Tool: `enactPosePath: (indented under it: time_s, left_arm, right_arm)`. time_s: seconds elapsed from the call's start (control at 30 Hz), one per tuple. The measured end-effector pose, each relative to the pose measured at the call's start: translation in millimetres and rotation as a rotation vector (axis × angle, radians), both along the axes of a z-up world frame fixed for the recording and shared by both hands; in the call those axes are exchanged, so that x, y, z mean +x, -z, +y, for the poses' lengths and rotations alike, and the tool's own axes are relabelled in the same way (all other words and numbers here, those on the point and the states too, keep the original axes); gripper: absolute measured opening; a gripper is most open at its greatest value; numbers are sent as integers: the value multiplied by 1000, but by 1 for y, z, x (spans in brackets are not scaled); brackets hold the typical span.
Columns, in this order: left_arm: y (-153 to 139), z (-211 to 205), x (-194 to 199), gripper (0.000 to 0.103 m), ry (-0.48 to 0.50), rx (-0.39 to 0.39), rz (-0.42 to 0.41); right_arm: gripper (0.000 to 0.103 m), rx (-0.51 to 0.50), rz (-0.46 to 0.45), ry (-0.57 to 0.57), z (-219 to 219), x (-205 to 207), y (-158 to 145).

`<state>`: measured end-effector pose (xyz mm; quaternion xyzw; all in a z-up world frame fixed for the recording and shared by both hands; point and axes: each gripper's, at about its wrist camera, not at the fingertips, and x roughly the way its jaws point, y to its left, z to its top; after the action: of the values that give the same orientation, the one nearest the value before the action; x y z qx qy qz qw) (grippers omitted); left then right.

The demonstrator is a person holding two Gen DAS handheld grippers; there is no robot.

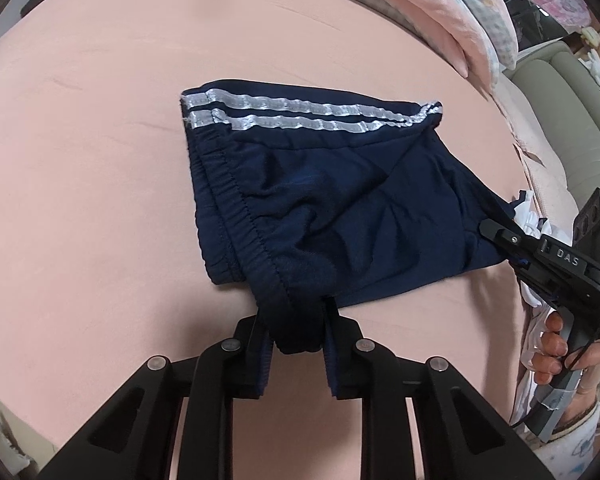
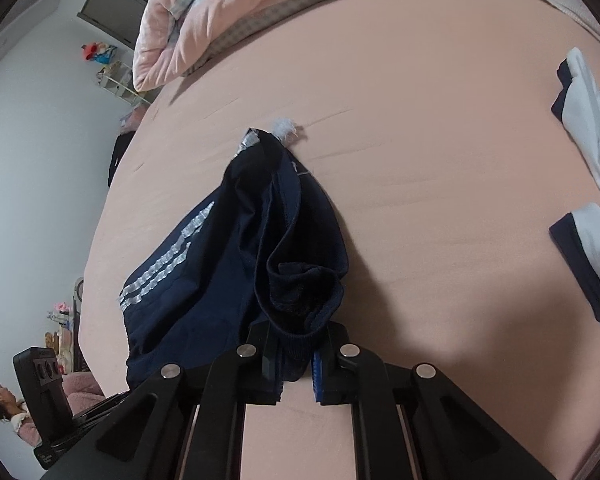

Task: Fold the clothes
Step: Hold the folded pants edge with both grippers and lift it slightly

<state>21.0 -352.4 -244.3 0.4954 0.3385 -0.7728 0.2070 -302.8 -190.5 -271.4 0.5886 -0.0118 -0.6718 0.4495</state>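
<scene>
navy shorts [image 1: 320,200] with two white side stripes [image 1: 300,114] lie half folded near the middle of a pink bed [image 1: 80,160]. the left gripper [image 1: 298,340] is clamped on the elastic waistband corner nearest the bed's near edge. the right gripper [image 2: 296,360] is pinched on the bunched hem corner towards the right side. the shorts' long axis runs between the two grips, stretching away from both towards the striped far edge. white clothes [image 2: 588,120] wait at the right edge.
</scene>
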Motion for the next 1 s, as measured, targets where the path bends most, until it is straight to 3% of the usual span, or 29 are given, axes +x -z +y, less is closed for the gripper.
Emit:
enactPosePath:
  time_s: [0.23, 1.0]
  left_arm:
    - [4, -10, -47, 19, 16, 37, -13]
    - [7, -36, -86, 19, 54, 19, -103]
  right_arm:
    - [8, 5, -23, -19, 1, 6, -4]
    - [8, 115, -73, -69, -15, 13, 6]
